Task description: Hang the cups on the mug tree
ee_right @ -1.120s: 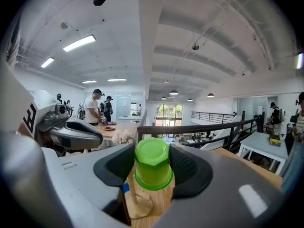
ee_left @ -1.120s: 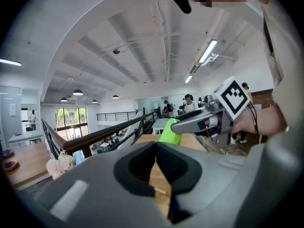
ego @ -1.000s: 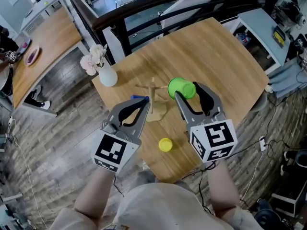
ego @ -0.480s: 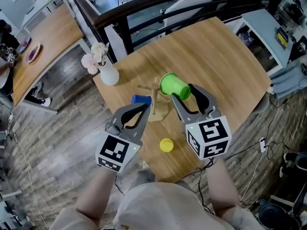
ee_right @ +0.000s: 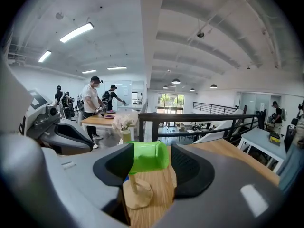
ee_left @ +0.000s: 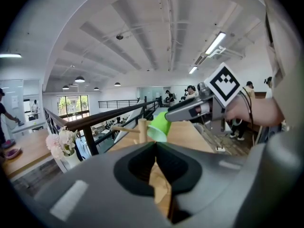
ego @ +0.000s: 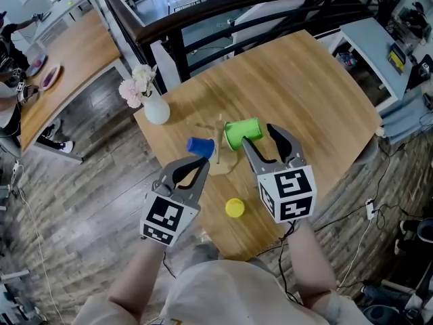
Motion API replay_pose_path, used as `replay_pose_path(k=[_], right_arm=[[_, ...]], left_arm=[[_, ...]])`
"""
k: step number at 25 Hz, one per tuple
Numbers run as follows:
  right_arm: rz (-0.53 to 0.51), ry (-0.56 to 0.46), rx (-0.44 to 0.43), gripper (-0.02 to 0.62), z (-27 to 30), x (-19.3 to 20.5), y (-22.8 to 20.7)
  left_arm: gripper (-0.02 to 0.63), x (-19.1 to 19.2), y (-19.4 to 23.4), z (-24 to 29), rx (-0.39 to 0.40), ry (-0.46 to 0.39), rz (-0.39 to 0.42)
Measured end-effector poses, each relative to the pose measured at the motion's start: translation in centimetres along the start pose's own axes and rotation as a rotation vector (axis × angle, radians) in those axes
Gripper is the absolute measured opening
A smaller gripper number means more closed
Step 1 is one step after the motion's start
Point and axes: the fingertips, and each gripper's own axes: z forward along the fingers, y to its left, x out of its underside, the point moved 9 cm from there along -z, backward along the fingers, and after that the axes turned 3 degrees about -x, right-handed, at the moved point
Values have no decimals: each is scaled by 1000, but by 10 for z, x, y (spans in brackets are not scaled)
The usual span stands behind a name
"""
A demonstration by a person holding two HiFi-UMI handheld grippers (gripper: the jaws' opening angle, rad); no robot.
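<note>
The wooden mug tree (ego: pixel 218 143) stands mid-table. My right gripper (ego: pixel 258 135) is shut on a green cup (ego: pixel 241 133), which lies sideways against the tree's top on its right side. The right gripper view has that cup (ee_right: pixel 148 156) between the jaws, above the tree's base (ee_right: pixel 137 194). A blue cup (ego: pixel 200 145) sits at the tree's left; whether it hangs on a peg I cannot tell. A yellow cup (ego: pixel 234 208) rests on the table near me. My left gripper (ego: pixel 201 162) is shut and empty, just short of the blue cup.
A white vase with pale flowers (ego: pixel 154 108) stands at the table's back left corner. The table's left edge (ego: pixel 177 185) runs under my left gripper. A dark railing (ego: pixel 223 9) crosses behind the table. People stand at a far table (ee_right: pixel 97 120).
Both grippers have sunk toward the table. The green cup has moved left against the tree's top, and the blue cup has come out from behind the left gripper.
</note>
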Motion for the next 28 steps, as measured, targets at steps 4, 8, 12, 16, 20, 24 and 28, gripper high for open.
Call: replay_pose_path(k=[4,8,12,16,20,24,28], right_arm=[[-2,-10,10,245,-12,1,0],[1,-26,24,232,-26,-1,2],[-12,-42,24,195,-43,-4,2],[-29,-66,-1,158,-58,-14,8],[-39,-111,-1,134,-79,-27,12],[-44,-152,-54,97,-103,-37,21],[-69,-192,-99,54,-130,-46,34]], left_arm=[[2,-3,-7,-7,-6,-8,9],[3,-6,-13,-16,-14,-14,16],[3,-14,-17,-24,-18,-39,21],[2,-30,-16,-37,-30,-82,33],[2,-50,-18,-54,-48,-129,58],[2,-67,-25,-71,-44,-169,63],[3,-87,-37,-93,-34,-235,67]])
